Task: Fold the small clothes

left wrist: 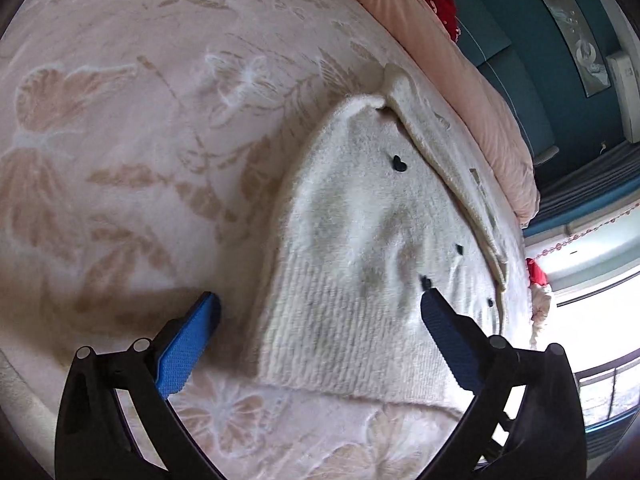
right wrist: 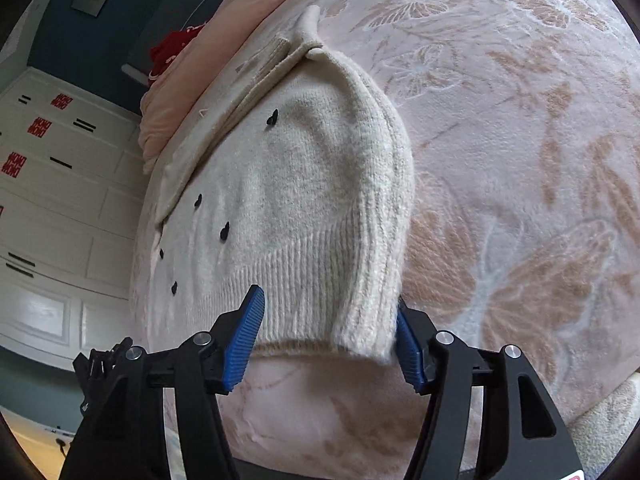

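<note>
The pink butterfly-patterned blanket (left wrist: 120, 140) carries the cream knitted cardigan (left wrist: 360, 240), lying partly folded near the peach duvet (left wrist: 480, 92). Only the right wrist view shows the white wardrobe (right wrist: 60, 200) and the right gripper (right wrist: 330, 332), jaws half-spread astride the cardigan's ribbed hem corner without clamping it. The left gripper (left wrist: 320, 300) hovers wide-jawed over the opposite hem, and heart-shaped black buttons (left wrist: 399, 164) dot the front.

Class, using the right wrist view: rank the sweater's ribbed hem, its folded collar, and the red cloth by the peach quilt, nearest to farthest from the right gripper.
1. Ribbed hem: between the open fingers of the right gripper, at the bottom of the sweater.
2. Folded collar: the sweater's far end, upper middle.
3. Red cloth: beyond the collar, upper left, on the peach quilt.
</note>
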The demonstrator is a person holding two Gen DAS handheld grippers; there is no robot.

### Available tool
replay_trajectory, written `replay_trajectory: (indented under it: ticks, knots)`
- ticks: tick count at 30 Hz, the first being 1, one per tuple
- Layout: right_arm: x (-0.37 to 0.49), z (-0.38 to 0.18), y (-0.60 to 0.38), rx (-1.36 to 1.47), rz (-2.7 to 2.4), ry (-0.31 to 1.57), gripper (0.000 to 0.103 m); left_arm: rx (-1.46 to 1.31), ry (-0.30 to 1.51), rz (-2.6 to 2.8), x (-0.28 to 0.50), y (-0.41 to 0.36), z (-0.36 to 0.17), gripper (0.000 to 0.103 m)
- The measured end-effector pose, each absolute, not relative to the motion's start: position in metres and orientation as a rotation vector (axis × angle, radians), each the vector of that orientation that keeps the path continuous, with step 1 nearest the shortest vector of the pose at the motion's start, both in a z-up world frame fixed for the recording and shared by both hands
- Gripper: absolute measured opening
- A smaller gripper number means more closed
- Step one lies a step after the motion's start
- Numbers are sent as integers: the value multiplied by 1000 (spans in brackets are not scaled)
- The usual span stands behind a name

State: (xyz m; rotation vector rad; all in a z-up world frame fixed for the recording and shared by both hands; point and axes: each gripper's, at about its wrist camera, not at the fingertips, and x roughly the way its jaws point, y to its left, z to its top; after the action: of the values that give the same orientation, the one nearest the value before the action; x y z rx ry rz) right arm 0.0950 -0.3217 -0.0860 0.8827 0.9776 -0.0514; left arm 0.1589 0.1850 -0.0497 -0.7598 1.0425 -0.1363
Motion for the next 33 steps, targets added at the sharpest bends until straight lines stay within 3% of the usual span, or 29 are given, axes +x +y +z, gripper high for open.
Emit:
replay_trajectory:
  ticks: [2,3,5,7,19,28,33]
  knots:
    - [100,-86,-322,898,-54,965,26,-804,1064,-194,164,181,-52,72]
    - [103,-86,-322,902,-54,966,9,-799,1079,-203,166,178,-53,65]
    - [101,-79,-322,903,-65,927,8,-773,1111,-205,170,173,-56,27]
    - [94,-69,-324,883,-66,901,7,-772,1136,-188,169,173,-57,9]
    - [34,7,-313,697,98,857,6,-629,1031,-289,107,197,30,6]
    - [-74,25,-275,405,341,1175,6,-420,1201,-460,-33,205,73,6]
    - [-127,41,-269,434,413,1201,6,-495,1249,-444,-73,213,80,6]
